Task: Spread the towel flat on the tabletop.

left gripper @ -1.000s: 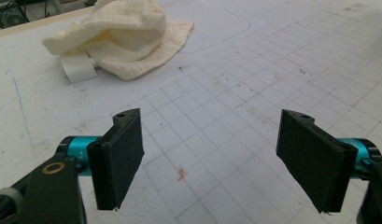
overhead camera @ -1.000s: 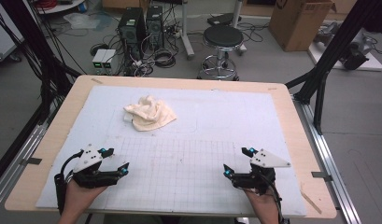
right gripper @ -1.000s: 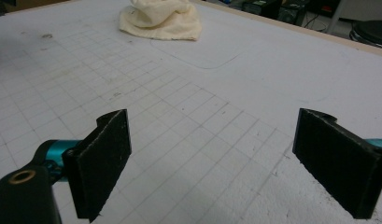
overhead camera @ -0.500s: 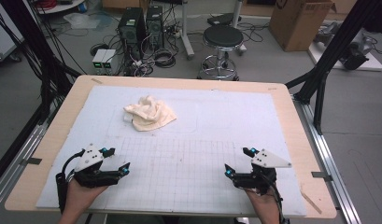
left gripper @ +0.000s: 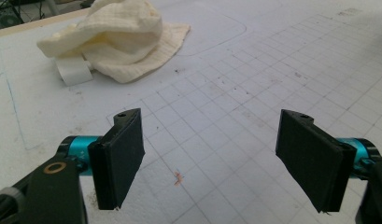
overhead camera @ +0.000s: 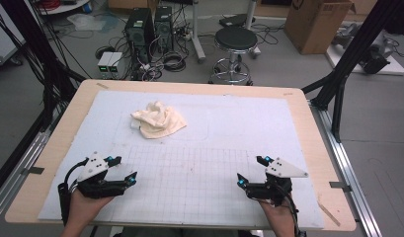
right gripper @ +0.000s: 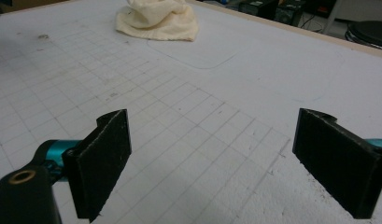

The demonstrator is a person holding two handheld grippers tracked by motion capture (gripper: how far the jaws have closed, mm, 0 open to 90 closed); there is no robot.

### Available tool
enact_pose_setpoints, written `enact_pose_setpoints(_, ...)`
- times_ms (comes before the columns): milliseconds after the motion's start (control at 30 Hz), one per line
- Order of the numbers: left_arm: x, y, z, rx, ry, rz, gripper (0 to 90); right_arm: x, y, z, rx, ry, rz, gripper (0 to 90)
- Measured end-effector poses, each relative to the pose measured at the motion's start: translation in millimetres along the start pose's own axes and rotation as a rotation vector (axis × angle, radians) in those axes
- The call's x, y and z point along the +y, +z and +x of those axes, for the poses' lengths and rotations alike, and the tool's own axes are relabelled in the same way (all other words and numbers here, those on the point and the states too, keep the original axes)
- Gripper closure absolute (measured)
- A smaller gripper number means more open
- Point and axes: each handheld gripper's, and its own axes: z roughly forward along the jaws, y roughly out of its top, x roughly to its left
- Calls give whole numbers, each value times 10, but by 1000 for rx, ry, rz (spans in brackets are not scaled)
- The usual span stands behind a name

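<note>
Right now I have both grippers low at the near edge of the table [overhead camera: 51, 163], and nothing is in hand yet. My left gripper [overhead camera: 121, 169] sits at the near left with its jaws spread wide and empty; my right gripper [overhead camera: 252, 171] sits at the near right, jaws just as wide, also holding nothing. Between them lies bare gridded mat [overhead camera: 189, 173].

What I am after is the cream cloth [overhead camera: 158, 119], crumpled in a loose heap on the far left part of the mat, well apart from both grippers. In the left gripper view the cloth [left gripper: 116, 39] lies ahead and to the left of the jaws, with a small white tag [left gripper: 73, 71] sticking out from under its near edge. In the right gripper view the cloth [right gripper: 158, 18] is far off near the table's back edge.

I judge this the start: the reach has not begun. Next I need to carry the left gripper forward to the heap, which is nearer to it, and lower the jaws around a raised fold or edge before closing. The right one has farther to travel if a second corner is wanted.
</note>
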Motion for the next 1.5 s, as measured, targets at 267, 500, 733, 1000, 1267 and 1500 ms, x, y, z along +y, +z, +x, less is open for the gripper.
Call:
enact_pose_setpoints(267,109,-16,18,-13,17,-5,254,-12,-15,-27,-8,19,-5,109)
enact_pose_setpoints(500,300,41,115,-43,3,-4,290,4,10,-31,-2,18,2,109)
enact_pose_setpoints(733,524,197,279,-55,-21,10,319,26,24,-31,-2,10,-3,109)
enact_pose_setpoints(1000,737,353,394,-39,-21,30,330,43,52,-63,3,12,-15,109)
enact_pose_setpoints(1267,918,538,579,-16,-75,35,338,40,65,-44,15,-2,-7,109)
enact_pose_setpoints(1500,1172,697,708,24,-76,19,348,42,92,-61,18,3,-6,109)
